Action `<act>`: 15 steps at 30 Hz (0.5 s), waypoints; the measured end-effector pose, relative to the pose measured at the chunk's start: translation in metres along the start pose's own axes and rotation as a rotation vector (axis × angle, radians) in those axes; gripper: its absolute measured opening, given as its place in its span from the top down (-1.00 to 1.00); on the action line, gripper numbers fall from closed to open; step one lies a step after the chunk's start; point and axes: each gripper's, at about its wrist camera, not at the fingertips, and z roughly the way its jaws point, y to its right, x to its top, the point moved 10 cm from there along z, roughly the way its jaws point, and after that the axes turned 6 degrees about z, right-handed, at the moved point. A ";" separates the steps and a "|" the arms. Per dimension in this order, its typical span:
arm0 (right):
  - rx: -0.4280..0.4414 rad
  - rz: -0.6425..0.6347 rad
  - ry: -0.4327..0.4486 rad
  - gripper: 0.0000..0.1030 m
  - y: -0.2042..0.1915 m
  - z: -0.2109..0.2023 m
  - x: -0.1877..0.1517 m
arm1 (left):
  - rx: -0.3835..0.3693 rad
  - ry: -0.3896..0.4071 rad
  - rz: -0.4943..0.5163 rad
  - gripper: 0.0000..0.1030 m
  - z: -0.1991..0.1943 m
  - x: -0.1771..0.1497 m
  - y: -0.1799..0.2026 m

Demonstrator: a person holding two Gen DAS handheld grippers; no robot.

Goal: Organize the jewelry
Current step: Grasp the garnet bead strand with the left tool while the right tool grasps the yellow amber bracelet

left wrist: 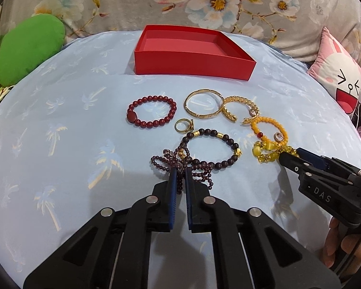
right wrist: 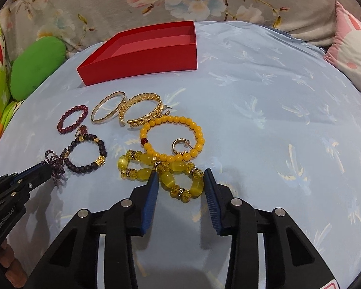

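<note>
Left gripper point(left wrist: 179, 172) fingers narrow, seemingly pinching purple bead strand point(left wrist: 178, 166); right gripper point(right wrist: 181, 177) wide around yellow bracelet point(right wrist: 175, 173); red box point(left wrist: 192, 53) beyond.

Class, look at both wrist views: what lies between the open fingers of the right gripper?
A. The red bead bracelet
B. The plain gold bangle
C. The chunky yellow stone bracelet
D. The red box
C: the right gripper straddles the chunky yellow stone bracelet, jaws open.
</note>
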 end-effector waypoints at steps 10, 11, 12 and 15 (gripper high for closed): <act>0.038 0.008 0.007 0.81 -0.001 -0.012 -0.002 | 0.004 0.006 -0.004 0.99 -0.009 0.002 -0.003; 0.042 0.009 0.009 0.82 -0.002 -0.015 -0.001 | 0.007 0.009 -0.004 1.00 -0.010 0.003 -0.004; 0.046 0.010 0.016 0.82 -0.002 -0.019 0.000 | 0.006 0.015 -0.006 1.00 -0.012 0.005 -0.005; 0.042 -0.003 0.036 0.82 -0.004 -0.028 0.003 | 0.010 0.026 -0.005 1.00 -0.017 0.009 -0.007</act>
